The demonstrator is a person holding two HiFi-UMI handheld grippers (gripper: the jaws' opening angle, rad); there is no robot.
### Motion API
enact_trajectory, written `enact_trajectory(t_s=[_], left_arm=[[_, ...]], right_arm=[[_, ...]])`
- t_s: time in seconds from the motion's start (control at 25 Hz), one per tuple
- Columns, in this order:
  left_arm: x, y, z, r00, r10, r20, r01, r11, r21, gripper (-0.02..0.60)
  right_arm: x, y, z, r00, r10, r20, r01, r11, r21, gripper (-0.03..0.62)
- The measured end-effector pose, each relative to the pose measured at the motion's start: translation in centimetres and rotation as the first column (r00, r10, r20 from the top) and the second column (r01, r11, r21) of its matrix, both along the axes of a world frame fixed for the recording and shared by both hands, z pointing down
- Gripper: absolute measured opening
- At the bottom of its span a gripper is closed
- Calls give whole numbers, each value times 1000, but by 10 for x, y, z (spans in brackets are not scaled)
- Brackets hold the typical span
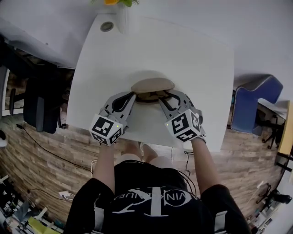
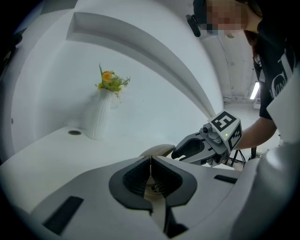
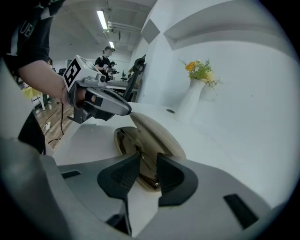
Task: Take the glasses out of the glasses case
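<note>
Glasses (image 3: 125, 140) are in the open case (image 1: 152, 85), lying in the lower shell with the lid tipped up toward 12 o'clock. The case sits mid-table (image 1: 192, 59), a bit toward the 6 o'clock edge.

Right gripper (image 3: 147, 159) comes in from the case's 4 o'clock. Fingers are slightly apart and straddle a thin part of the frame, not clamped on it yet.

Left gripper (image 2: 150, 161) is at the case's 8 o'clock with fingers together. Its tip meets the end of the lid, so it looks pinched on the case rim, though the contact itself is hard to see.

Step in hand, as I read it: grab the frame and lift it out.
- Close the right fingers on frame metal, not on a lens — thin wire will slip or bend if squeezed off-centre.
- Keep the left gripper pinning the case so the shell doesn't ride up with the glasses.
- Lift straight up and slightly toward 6 o'clock, clear of the lid.
- If a temple catches the rim, back off rather than pull.

Vase (image 1: 120, 13) at the table's 12 o'clock is well apart, no issue.
</note>
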State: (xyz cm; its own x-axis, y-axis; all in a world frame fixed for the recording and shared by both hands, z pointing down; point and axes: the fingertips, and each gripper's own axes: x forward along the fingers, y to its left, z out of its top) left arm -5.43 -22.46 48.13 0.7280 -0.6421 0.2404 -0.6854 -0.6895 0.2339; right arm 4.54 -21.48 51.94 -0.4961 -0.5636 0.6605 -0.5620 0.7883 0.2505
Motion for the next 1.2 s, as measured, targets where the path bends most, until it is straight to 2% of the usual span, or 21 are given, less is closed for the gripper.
enact_trajectory(t_s=[0.36,0.72,0.92,1.2], left_arm=[[-3,-11,-1,999,1,-34,-2,1000,-21,15],[-6,-17,-3,996,-11,-88,6,998,-62,15],[-6,-18,-4,993,-21,-113,11,996,-86,15],[-8,-16,-3,993,-19,-121,8,996,-93,15]], right_arm=[[-15,-3,4,985,-128,-112,123,991,-52,111],[-29,-1,12,934,-255,-252,243,967,-76,94],[-33,0,18,901,-284,-327,276,959,-71,75],[-38,0,24,891,-280,-358,276,959,-63,61]])
